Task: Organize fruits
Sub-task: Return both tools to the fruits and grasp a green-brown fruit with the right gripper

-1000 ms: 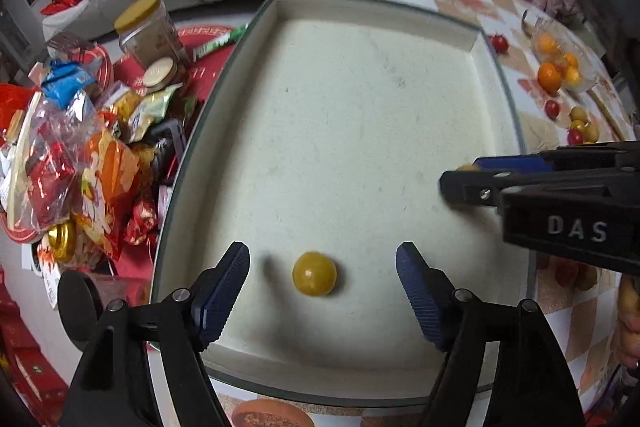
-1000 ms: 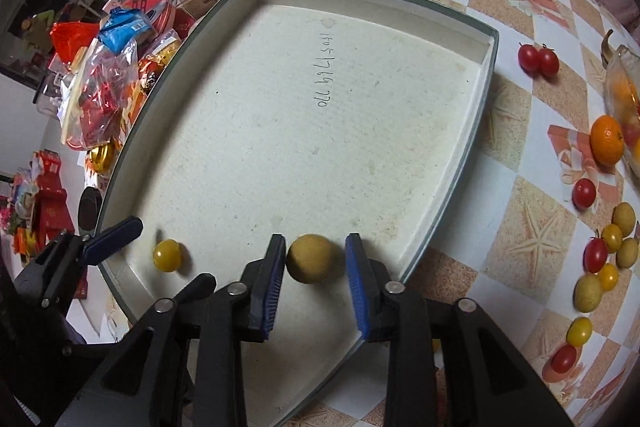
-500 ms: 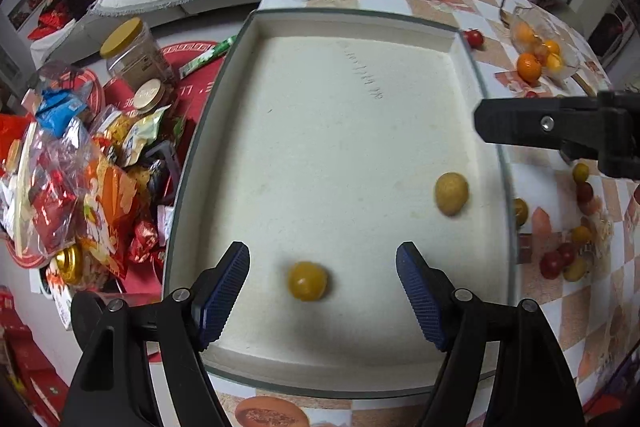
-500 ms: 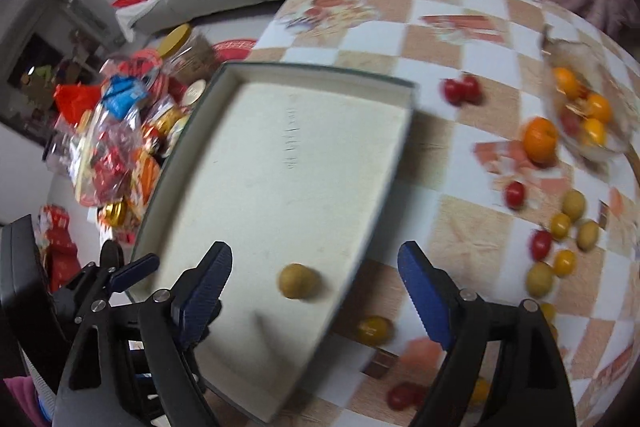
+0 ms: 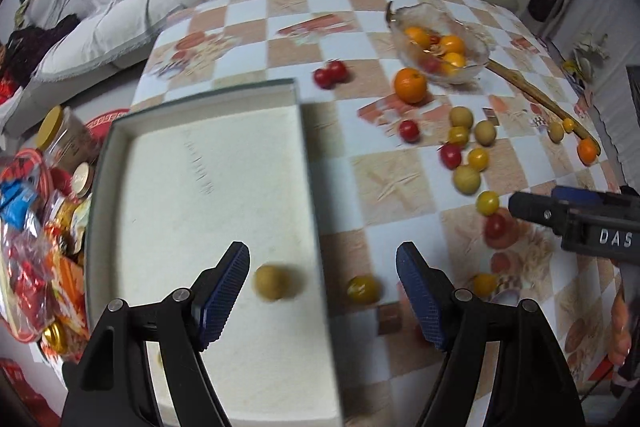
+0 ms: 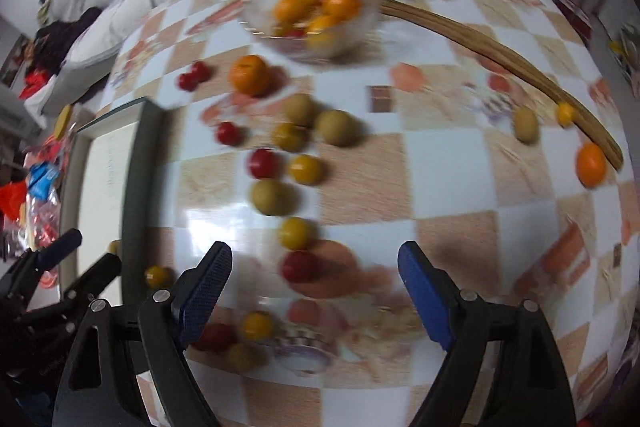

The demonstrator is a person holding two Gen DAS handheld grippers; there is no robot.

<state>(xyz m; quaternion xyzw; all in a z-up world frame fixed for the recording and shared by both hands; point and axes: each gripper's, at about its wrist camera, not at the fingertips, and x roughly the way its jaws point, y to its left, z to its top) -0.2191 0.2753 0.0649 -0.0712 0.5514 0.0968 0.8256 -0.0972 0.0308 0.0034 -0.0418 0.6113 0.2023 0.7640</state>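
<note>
Both hand-held grippers swung right, "DAS" label (image 5: pixel 615 238)

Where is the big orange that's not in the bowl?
In the left wrist view the orange sits on the checkered table, just in front of the glass bowl, with two red tomatoes to its left.

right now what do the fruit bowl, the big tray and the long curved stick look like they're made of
Fruit bowl: looks like clear glass, since the oranges show through its wall; clear plastic is possible.
Tray: dark green rim around a matte, off-white, slightly speckled floor; could be covered board or plastic, the look leaves it open.
Curved stick: looks like wood or bamboo, tan with lengthwise streaks, dull finish.
</note>
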